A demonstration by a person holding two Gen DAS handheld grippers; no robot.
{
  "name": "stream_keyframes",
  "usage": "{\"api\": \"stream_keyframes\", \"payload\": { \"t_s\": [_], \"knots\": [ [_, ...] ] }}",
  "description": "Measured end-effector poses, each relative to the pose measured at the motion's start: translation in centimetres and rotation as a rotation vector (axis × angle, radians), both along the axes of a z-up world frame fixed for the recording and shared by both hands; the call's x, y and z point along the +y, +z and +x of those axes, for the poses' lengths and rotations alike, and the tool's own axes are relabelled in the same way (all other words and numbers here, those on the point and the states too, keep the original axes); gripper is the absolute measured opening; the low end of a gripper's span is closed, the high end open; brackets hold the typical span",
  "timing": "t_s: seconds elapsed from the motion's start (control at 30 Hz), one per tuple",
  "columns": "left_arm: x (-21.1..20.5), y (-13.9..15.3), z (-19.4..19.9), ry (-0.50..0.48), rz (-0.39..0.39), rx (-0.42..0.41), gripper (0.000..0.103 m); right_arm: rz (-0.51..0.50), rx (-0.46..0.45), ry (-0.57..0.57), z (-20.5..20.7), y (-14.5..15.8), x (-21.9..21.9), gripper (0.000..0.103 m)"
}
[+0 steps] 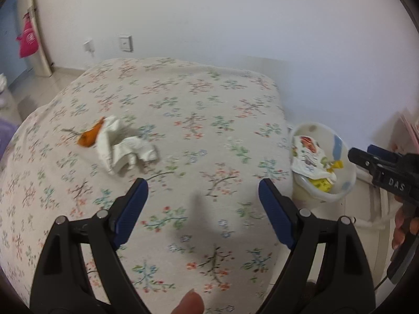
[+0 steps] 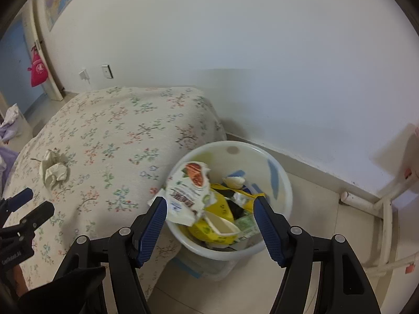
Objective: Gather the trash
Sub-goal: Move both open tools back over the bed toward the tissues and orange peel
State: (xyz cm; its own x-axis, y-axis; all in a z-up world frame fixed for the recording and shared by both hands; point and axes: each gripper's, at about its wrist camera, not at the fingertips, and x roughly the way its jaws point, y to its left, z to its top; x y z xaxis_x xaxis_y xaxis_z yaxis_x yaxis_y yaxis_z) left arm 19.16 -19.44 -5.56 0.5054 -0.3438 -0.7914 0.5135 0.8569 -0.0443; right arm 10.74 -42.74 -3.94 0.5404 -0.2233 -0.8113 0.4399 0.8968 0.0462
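Observation:
A crumpled white tissue (image 1: pixel 123 146) lies on the floral bed (image 1: pixel 183 120), with an orange scrap (image 1: pixel 90 134) touching its left side. My left gripper (image 1: pixel 203 185) is open and empty above the bed, near side of the tissue. The tissue also shows in the right wrist view (image 2: pixel 53 170). A white trash bin (image 2: pixel 277 162) stands on the floor at the bed's right side, filled with wrappers (image 2: pixel 191 191). My right gripper (image 2: pixel 210 200) is open and empty just above the bin. The bin (image 1: pixel 348 183) and right gripper (image 1: pixel 361 155) show in the left wrist view.
A white wall runs behind the bed and bin. White pipes (image 2: pixel 366 201) lie along the floor at the right. A pink bag (image 1: pixel 27 39) hangs by the door at far left. The left gripper (image 2: pixel 26 206) shows at the left edge of the right wrist view.

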Motion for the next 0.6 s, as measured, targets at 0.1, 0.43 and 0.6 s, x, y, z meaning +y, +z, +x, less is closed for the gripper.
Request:
{"api": "stream_keyframes", "payload": {
  "t_s": [0.1,0.43,0.6],
  "knots": [
    [2.1,-0.2,1.0,0.086,-0.011,0.010,0.086,-0.015,-0.002,0.059,1.4,0.3,1.9,0.070],
    [7.2,-1.8,5.2,0.334,-0.068,0.042,0.086,-0.042,0.005,0.221,6.9,0.4,7.6,0.070],
    [7.6,-3.8,7.3,0.384,-0.137,0.074,0.086,-0.027,-0.014,0.230,8.8,0.2,7.9,0.070]
  ]
}}
